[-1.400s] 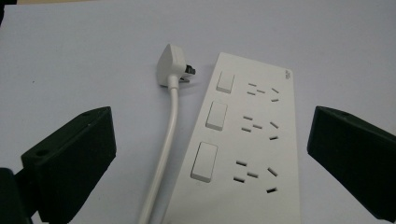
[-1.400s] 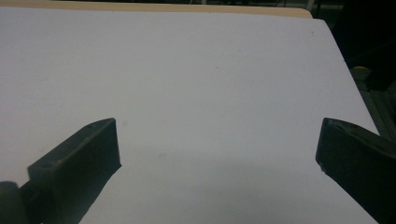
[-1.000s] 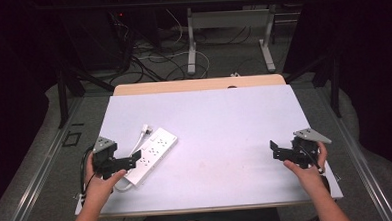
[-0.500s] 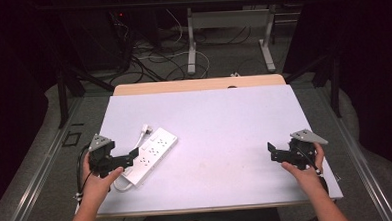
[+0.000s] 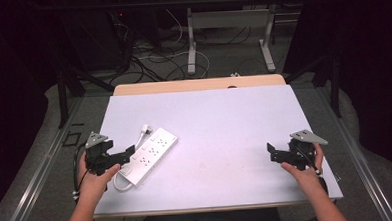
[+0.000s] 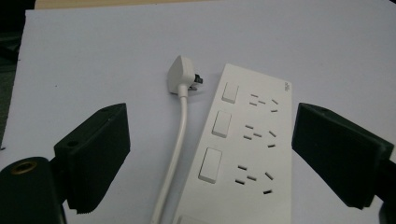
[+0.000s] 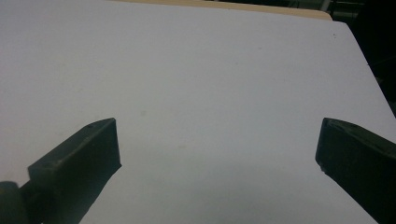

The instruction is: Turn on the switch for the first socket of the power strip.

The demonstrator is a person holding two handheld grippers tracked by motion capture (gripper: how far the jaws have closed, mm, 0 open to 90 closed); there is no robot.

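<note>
Change: left gripper [image 5: 128, 154] has slid in over the near end of the white power strip [image 5: 151, 155], jaws just narrowing, apart, touching nothing | strip flat on desk [image 5: 224, 124], front-left, plug [image 6: 183, 75] beside | right gripper [image 5: 272, 153] apart, idle | grasp likely next

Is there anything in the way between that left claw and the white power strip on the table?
Nothing visible blocks it. The left claw hangs right at the power strip, its jaws wide apart and just closing a little, not pressing on it. Between the jaws lie the strip itself and its own white cable, with the plug farther ahead.
</note>
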